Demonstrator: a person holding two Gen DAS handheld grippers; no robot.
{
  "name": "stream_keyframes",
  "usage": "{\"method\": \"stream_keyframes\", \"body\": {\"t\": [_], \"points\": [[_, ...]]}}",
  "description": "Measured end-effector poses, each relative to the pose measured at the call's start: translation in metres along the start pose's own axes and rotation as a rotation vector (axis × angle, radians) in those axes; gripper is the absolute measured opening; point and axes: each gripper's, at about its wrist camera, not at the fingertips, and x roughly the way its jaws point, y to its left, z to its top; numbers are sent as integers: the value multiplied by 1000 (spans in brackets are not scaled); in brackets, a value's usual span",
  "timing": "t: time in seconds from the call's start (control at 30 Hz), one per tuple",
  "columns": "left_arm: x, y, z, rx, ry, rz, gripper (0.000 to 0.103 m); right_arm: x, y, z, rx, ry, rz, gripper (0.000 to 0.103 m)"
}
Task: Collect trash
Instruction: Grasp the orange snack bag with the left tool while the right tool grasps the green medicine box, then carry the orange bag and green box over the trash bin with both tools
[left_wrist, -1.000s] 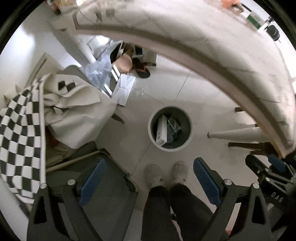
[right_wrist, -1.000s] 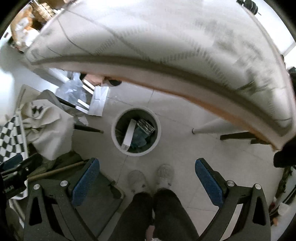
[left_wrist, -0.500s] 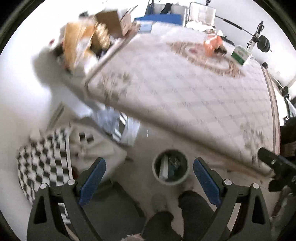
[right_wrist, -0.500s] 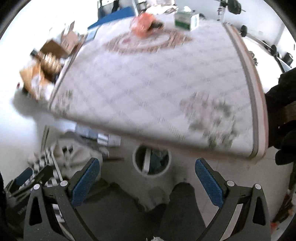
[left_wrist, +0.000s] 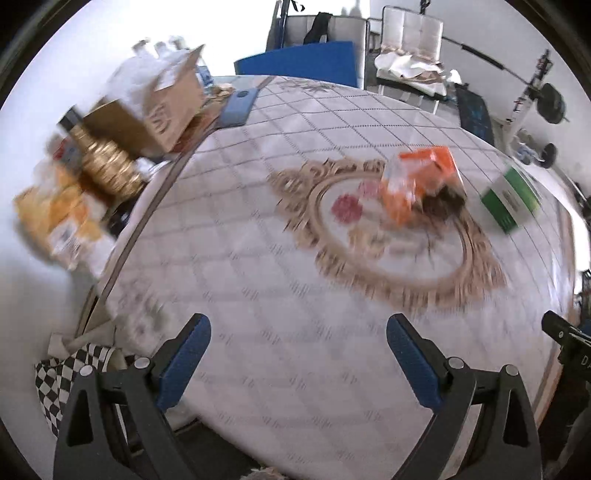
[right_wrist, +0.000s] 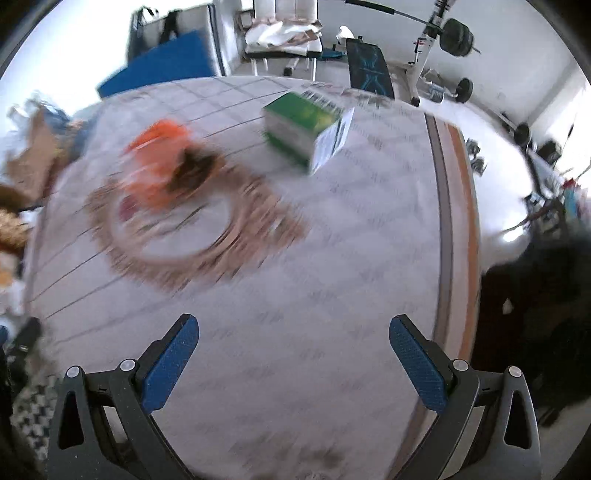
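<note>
Both grippers are spread wide and carry nothing: the left gripper (left_wrist: 298, 354) and the right gripper (right_wrist: 293, 354) each show two blue, finely textured pads on black angular arms, hovering over the near part of a desk (left_wrist: 295, 369) covered in a pale quilted cloth with a grey diamond grid. At the cloth's centre is an ornate tan oval medallion (left_wrist: 388, 236) with pink flowers, which serves as the landmark. On the far right part of the medallion lies a crumpled orange wrapper (left_wrist: 421, 181), thin and glossy, touching a dark brown clump (left_wrist: 443, 201) whose nature is too blurred to tell. Just beyond the medallion's right edge sits a green and white carton (left_wrist: 511, 201), a stiff rectangular cardboard box with a white printed end flap hanging open, seen in the right view (right_wrist: 303, 127). To the left of the medallion, past the desk edge, stand open brown cardboard boxes (left_wrist: 155, 110) and blurred yellow packets. Judging from these views, at least the wrapper, the clump and the carton remain to be collected, and neither gripper is yet close to any of them; no bin is visible now.
</note>
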Motion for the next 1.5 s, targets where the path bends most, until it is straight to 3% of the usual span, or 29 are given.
{"method": "stream_keyframes", "body": {"t": [0.17, 0.27, 0.47, 0.53, 0.6, 0.7, 0.93, 1.0, 1.27, 1.33, 1.4, 1.5], "points": [[50, -37, 57, -4, 59, 30, 97, 58, -4, 97, -165, 55, -98, 103], [76, -51, 81, -4, 88, 22, 97, 85, 1, 136, -274, 94, -123, 103], [114, -83, 111, 46, 146, -62, 96, 129, 14, 181, -426, 173, -125, 103], [123, -93, 116, 72, 163, -88, 96, 139, 18, 189, -450, 190, -110, 103], [129, -101, 119, 95, 170, -100, 80, 146, 20, 194, -459, 206, -100, 103], [132, -109, 123, 109, 170, -126, 63, 155, 17, 198, -448, 223, -76, 101], [125, -116, 134, 138, 128, -125, 49, 164, 13, 198, -424, 218, -50, 96], [125, -120, 136, 144, 122, -130, 40, 166, 11, 198, -416, 220, -43, 95], [122, -121, 141, 164, 113, -155, 20, 164, 7, 195, -360, 235, -17, 91], [124, -123, 142, 172, 123, -161, 20, 166, 5, 196, -348, 241, -17, 91], [130, -124, 144, 167, 150, -150, 34, 167, 4, 198, -338, 245, -15, 92], [136, -123, 144, 151, 171, -158, 42, 171, 0, 199, -318, 263, -6, 92]]}}
